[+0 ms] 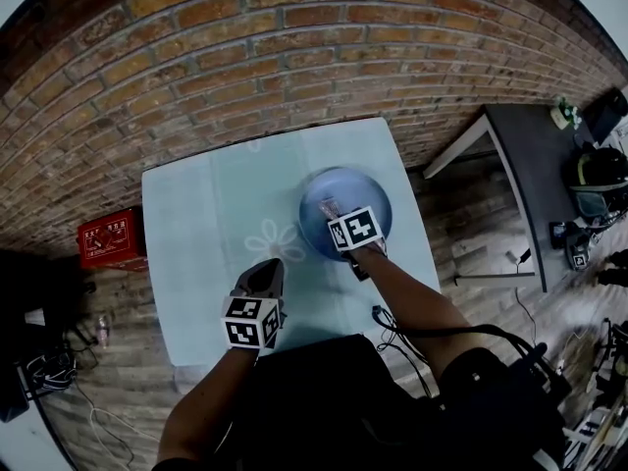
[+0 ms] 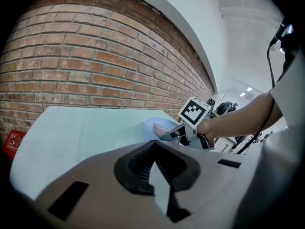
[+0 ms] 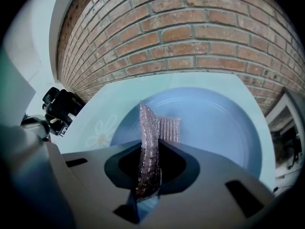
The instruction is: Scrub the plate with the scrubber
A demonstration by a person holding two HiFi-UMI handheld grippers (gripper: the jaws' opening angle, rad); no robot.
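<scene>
Brick, red-brown and rough, fills the whole upper part of the head view as a wall; below it, at the middle of the frame, stands a table under a pale blue-green cover with a white flower print near its centre; a dark desk sits at the right edge of the frame, well apart from the table; a red box lies on the floor at the left, just beside the table's edge.

On the right half of the table rests the blue plate, round and shallow, filling the middle of the right gripper view too.

Over the plate's lower left part hangs the right gripper; its jaws are clenched on the scrubber, a silvery grey mesh strip standing on edge between them, its far end folded out above the plate's left side; whether it touches the plate I cannot tell.

At the lower centre of the head view the left gripper hovers over the table's near part, below and left of the plate and apart from it; in its own view the jaws are pressed together at their tips with nothing between them.
</scene>
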